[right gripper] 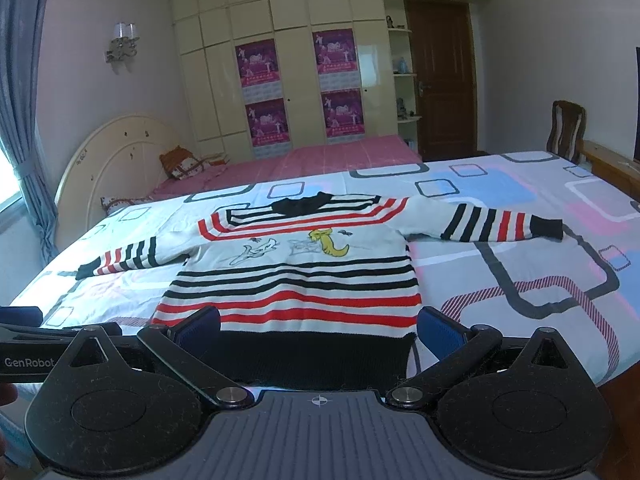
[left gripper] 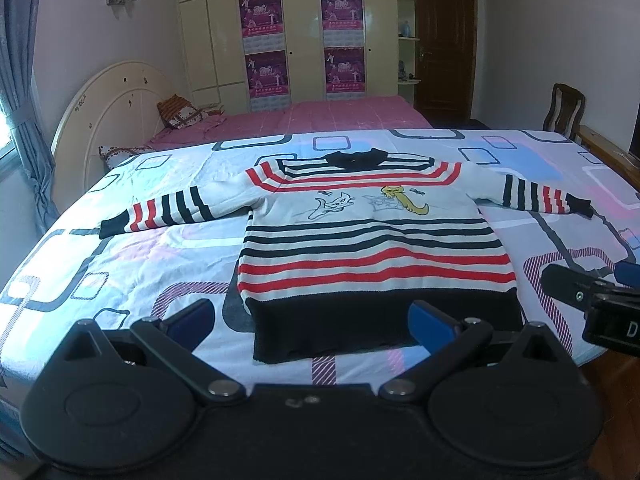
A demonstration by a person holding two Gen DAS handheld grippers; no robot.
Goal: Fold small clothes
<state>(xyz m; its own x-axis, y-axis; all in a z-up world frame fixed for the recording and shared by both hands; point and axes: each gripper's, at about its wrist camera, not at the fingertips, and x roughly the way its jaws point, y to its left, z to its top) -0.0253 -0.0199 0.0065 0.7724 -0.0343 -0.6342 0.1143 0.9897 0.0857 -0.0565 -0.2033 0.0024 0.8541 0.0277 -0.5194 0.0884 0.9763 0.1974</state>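
A small striped sweater (left gripper: 372,240) in white, red and black, with cartoon figures on the chest, lies flat and face up on the bed, both sleeves spread sideways and its black hem toward me. It also shows in the right wrist view (right gripper: 292,280). My left gripper (left gripper: 312,324) is open and empty, just before the hem. My right gripper (right gripper: 320,328) is open and empty, with its blue pads on either side of the hem. The right gripper also shows at the right edge of the left wrist view (left gripper: 592,292).
The bed sheet (left gripper: 120,264) is white with pink, blue and grey rectangles. A second bed with a pink cover (left gripper: 320,116) stands behind, with pillows (left gripper: 180,112) at its headboard. A wooden chair (left gripper: 564,110) and a door (left gripper: 444,40) are at the far right.
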